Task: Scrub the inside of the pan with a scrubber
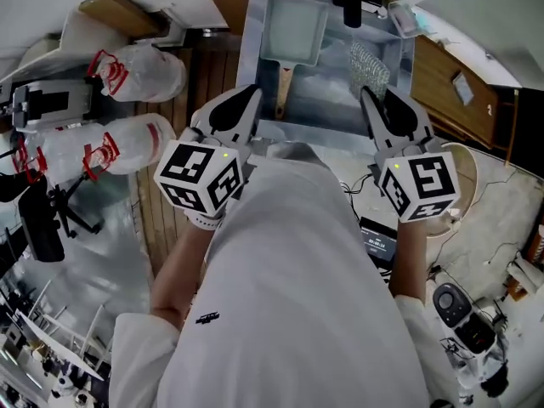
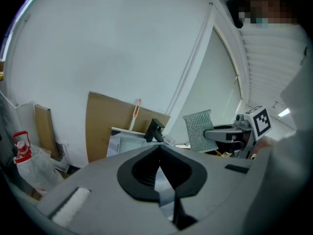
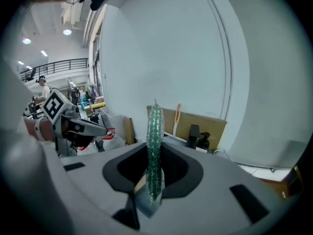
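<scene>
My right gripper (image 1: 367, 96) is clamped on the scrubber (image 1: 367, 65), whose mesh stands edge-on between the jaws in the right gripper view (image 3: 155, 146), held over the right part of the sink (image 1: 252, 66). My left gripper (image 1: 252, 92) is closed, jaws together with nothing between them, at the sink's near left edge. The pan (image 1: 295, 28) lies in the sink's far left part with its handle towards me, apart from the scrubber and from both grippers.

The right gripper (image 3: 153, 175) has its jaws pinched on the scrubber (image 3: 155, 131) (edge-on, upright).
</scene>
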A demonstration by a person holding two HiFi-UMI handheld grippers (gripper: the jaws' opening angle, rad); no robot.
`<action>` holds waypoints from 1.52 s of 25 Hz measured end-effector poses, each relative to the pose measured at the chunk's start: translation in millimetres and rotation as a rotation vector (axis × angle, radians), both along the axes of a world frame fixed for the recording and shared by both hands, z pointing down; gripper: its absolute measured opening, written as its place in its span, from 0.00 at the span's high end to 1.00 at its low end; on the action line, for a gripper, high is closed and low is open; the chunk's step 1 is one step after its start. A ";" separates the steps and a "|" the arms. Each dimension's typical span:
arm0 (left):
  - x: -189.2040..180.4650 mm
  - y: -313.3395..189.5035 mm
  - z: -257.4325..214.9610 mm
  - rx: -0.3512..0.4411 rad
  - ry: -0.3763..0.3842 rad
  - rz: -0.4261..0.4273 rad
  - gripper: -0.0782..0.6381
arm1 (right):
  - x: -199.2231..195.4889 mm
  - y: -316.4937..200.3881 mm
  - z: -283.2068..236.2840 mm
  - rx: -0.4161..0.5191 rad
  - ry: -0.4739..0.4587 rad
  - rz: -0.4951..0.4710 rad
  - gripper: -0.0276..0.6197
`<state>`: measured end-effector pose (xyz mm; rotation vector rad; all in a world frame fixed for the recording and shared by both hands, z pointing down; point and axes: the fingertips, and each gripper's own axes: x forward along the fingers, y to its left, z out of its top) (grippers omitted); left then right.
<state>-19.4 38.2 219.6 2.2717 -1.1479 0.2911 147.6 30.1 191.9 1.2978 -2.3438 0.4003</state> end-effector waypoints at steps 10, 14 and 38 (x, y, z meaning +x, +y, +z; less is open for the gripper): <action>19.1 15.1 -12.2 0.008 0.004 0.059 0.88 | 13.5 33.1 -28.1 0.074 -0.079 0.045 0.86; 19.7 13.5 -15.7 0.022 0.001 0.064 0.88 | 4.6 33.5 -24.0 0.096 -0.096 0.045 0.86; 22.5 22.0 -20.5 0.043 -0.028 0.050 0.88 | -8.6 30.8 -11.8 0.078 -0.131 0.000 0.86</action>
